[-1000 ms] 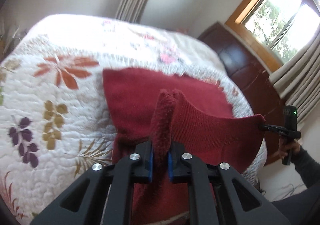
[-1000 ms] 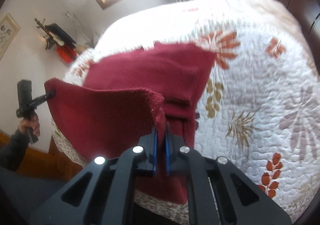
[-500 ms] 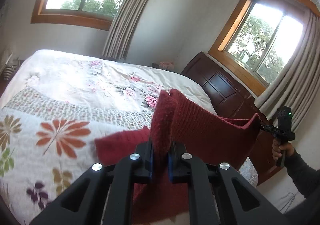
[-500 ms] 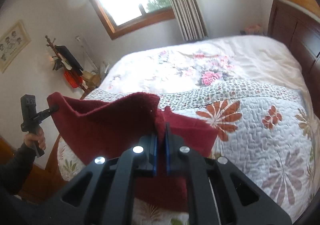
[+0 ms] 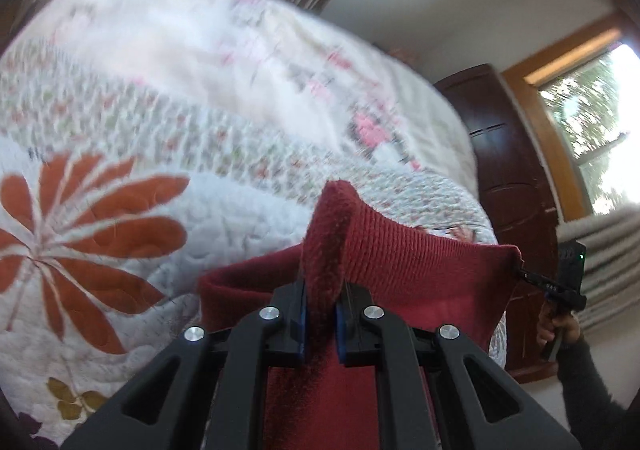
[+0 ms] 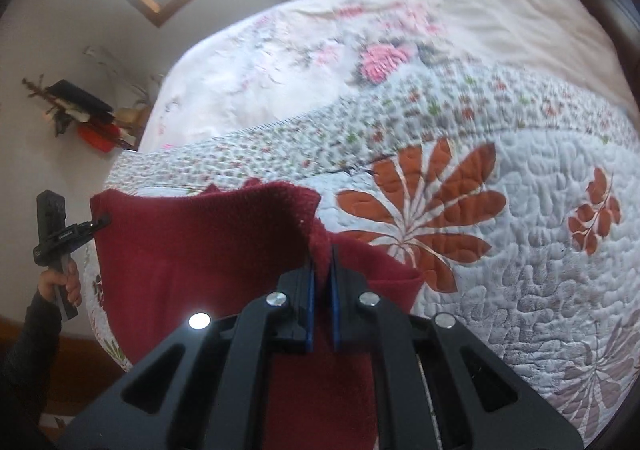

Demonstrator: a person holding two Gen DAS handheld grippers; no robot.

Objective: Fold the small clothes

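The dark red knitted garment (image 5: 408, 262) hung stretched between the two grippers above the near edge of a bed covered by a white quilted bedspread with large rust-orange leaf and flower prints (image 6: 500, 258). The left black two-finger gripper with blue pads (image 5: 321, 314) had its fingers clamped on a bunched, fuzzy corner of the knit, which stood up in a thick roll between the pads. From there the top hem of the garment ran taut to the right, where the right black two-finger gripper (image 5: 522, 273) pinched the opposite corner; the person's hand (image 5: 554, 328), in a dark sleeve, held its handle. In the right wrist view the same grip showed close up: the right gripper's fingers were closed tight on a narrow fold of red fabric, and the left gripper appeared at the far left edge nipping its corner. Below the held hem, the lower part of the garment sagged in a fold, with a flap lying on the bedspread beside the orange flower. A dark wooden headboard (image 5: 508, 178) stood at the far side of the bed, and a wood-framed window (image 5: 592, 122) lay beyond it.
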